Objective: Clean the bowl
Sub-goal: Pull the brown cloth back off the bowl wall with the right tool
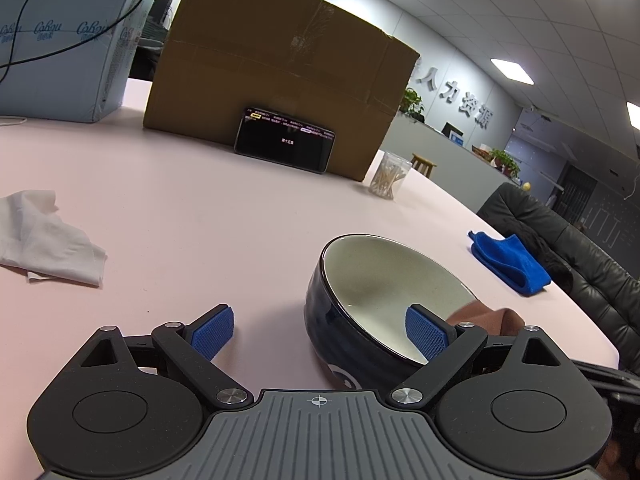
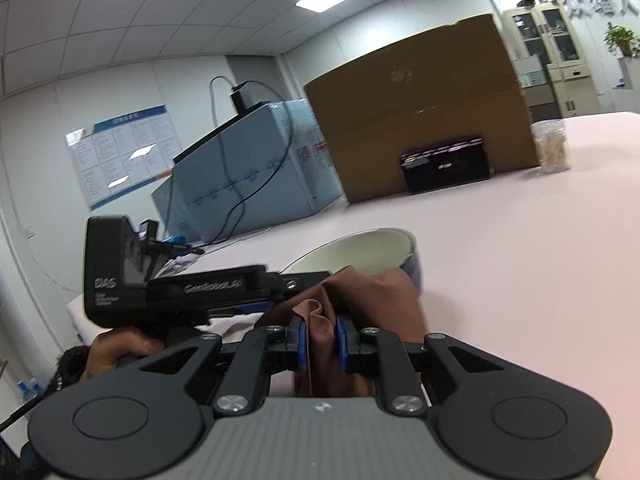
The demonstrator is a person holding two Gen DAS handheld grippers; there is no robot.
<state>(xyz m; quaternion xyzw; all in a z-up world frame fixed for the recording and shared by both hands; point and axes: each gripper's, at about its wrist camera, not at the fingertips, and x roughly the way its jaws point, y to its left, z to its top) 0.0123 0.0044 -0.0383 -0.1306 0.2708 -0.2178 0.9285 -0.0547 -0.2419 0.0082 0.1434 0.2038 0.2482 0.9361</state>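
Note:
A dark blue bowl (image 1: pixel 380 296) with a cream inside stands tilted on the pink table (image 1: pixel 192 216). My left gripper (image 1: pixel 320 332) is open wide. Its right pad (image 1: pixel 426 334) sits inside the bowl near the front rim, while its left pad (image 1: pixel 214 332) stays outside, clear of the wall. My right gripper (image 2: pixel 322 346) is shut on a brown cloth (image 2: pixel 372 300), which drapes over the bowl (image 2: pixel 372 248) at its near rim. A corner of the brown cloth (image 1: pixel 490 318) shows at the bowl's right edge. A hand (image 2: pixel 120 350) holds the left gripper's body (image 2: pixel 180 284).
A big cardboard box (image 1: pixel 280 72) stands at the back with a phone (image 1: pixel 284 144) leaning on it. A crumpled white tissue (image 1: pixel 48 240) lies left, a folded blue cloth (image 1: pixel 508 260) right near the table edge, a jar of cotton swabs (image 1: pixel 390 176) beyond. Black chair (image 1: pixel 580 264) to the right.

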